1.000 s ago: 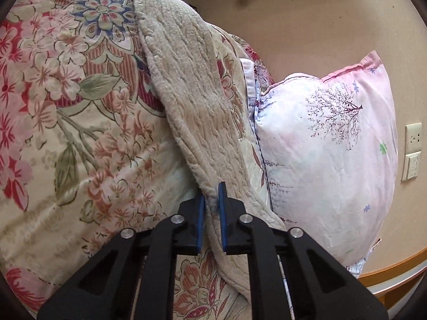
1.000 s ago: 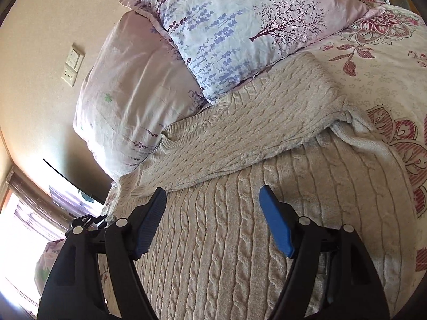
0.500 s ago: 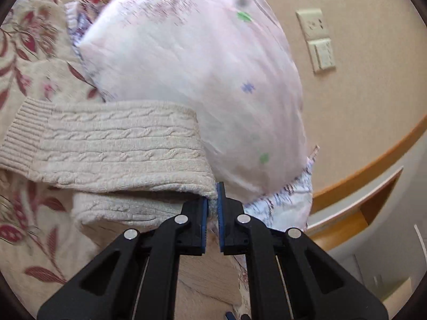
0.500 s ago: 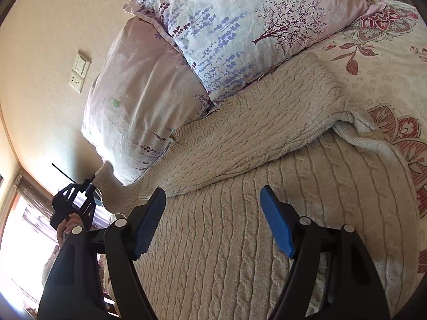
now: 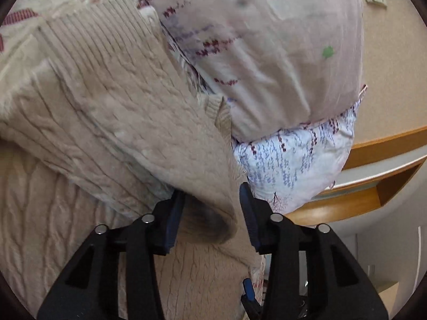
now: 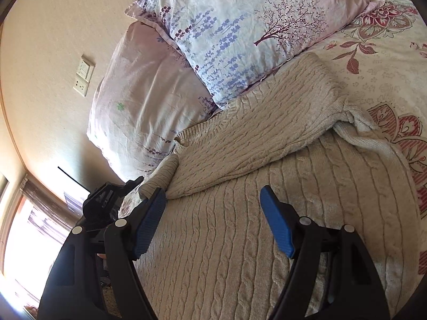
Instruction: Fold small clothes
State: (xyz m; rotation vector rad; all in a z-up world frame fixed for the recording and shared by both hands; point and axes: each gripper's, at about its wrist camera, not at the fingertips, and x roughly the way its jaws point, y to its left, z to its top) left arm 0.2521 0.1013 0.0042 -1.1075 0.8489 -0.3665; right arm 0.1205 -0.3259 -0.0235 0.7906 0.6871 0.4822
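- I am folding a soft beige sweater (image 6: 240, 213) that lies flat on the bed (image 6: 387, 61), up near the head end where the two pillows sit.
- One sleeve (image 6: 267, 128) is already laid across the body of the sweater, right along the edge of the front pillow (image 6: 240, 26). I think it lies there so the sweater gets narrow and neat.
- My left gripper (image 5: 210, 216) has just been opening. The folded end of the sleeve (image 5: 208, 213) sits between its jaws, but the blue pads are not pressing on it, so I have let it go.
- I let go here because the sleeve is now where I want it, lying on the body of the sweater near the side edge of the bed.
- In the left view the sleeve end looks like a round fold. It may flop a bit once the gripper pulls away, because knit cloth is floppy.
- My right gripper (image 6: 210, 221) hangs over the lower part of the sweater with its jaws wide apart. Nothing is between them.
- I keep it there, I think, so it is ready to press the cloth flat or take the next edge.
- The back pillow (image 6: 138, 101) leans on the wall (image 6: 48, 40) and is close to the sweater's neck, so I must not bump it.
- The flowery bed cover shows past the sweater on the far side.
- Next, I guess I need to fold the body over. That is not done yet.
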